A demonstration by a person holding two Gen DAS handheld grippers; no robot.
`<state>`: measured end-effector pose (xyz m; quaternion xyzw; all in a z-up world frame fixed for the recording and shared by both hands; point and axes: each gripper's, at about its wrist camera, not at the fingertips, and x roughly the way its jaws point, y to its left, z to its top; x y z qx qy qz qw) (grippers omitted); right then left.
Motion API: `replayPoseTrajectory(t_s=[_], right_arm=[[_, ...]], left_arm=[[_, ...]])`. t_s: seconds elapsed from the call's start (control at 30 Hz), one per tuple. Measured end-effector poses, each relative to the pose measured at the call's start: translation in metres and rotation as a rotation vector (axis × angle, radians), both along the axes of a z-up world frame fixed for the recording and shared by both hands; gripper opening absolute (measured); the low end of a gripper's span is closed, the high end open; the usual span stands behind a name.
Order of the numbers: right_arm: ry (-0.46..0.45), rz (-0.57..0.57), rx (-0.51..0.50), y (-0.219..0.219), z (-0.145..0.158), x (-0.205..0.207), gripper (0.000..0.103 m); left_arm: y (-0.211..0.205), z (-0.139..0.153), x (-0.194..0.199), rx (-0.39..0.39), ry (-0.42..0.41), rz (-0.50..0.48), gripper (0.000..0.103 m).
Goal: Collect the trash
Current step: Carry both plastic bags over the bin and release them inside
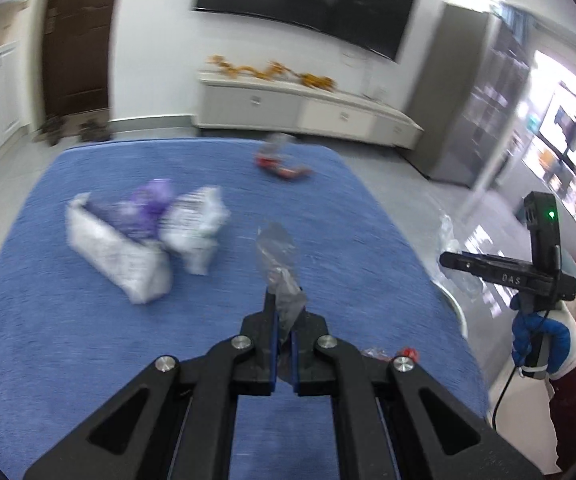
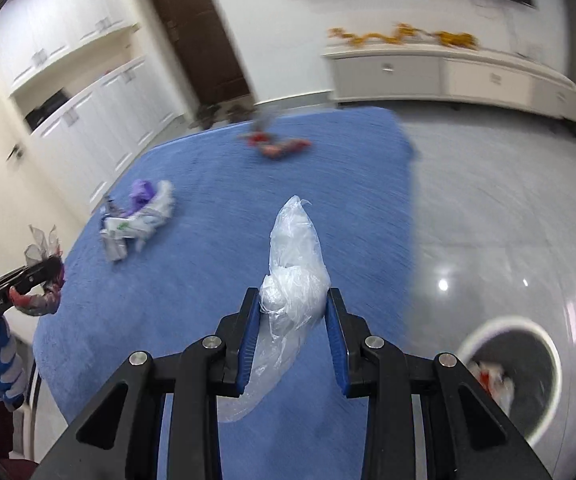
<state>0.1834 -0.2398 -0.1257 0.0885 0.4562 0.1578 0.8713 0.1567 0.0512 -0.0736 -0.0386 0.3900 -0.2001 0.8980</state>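
Both grabs done: left gripper (image 1: 284,312) pinched tight on a clear wrapper (image 1: 278,264), right gripper (image 2: 292,316) partly open, clamping a crumpled plastic bag (image 2: 293,264), so I'd guess next is swinging both over the bin (image 2: 543,344) and letting go.

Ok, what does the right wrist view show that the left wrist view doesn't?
Only the right wrist view shows the trash bin on the floor, with trash already inside. Only the left wrist view shows the small red scrap near the blue mat's edge. Both show the purple-and-white wrapper pile, the red wrapper, and each gripper holding plastic.
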Motion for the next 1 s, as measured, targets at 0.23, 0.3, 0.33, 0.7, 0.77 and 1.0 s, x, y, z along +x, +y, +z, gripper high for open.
replayPoseTrajectory(t_s=[0.23,0.3,0.33,0.7,0.77,1.0], right_arm=[[0.058,-0.233,-0.023,-0.117,-0.034,-0.060,0.032],[0.077,-0.281,-0.053,-0.139,-0.046,-0.068,0.032],[0.084,-0.299,-0.054,-0.149,-0.052,-0.070,0.032],[0.180,-0.462,-0.029,-0.231,-0.120,-0.064,0.034],[0.192,-0.476,-0.038,-0.238,-0.130,-0.063,0.035],[0.222,-0.526,-0.049,-0.260,-0.155,-0.056,0.054]], left_arm=[[-0.122,0.000,0.004,0.075,0.026,-0.225,0.004],[-0.159,-0.003,0.011,0.092,0.037,-0.279,0.004],[-0.181,-0.005,0.017,0.100,0.047,-0.306,0.004],[-0.379,-0.068,0.074,0.189,0.138,-0.488,0.007],[-0.403,-0.080,0.081,0.202,0.144,-0.493,0.007],[-0.449,-0.116,0.097,0.185,0.212,-0.489,0.042]])
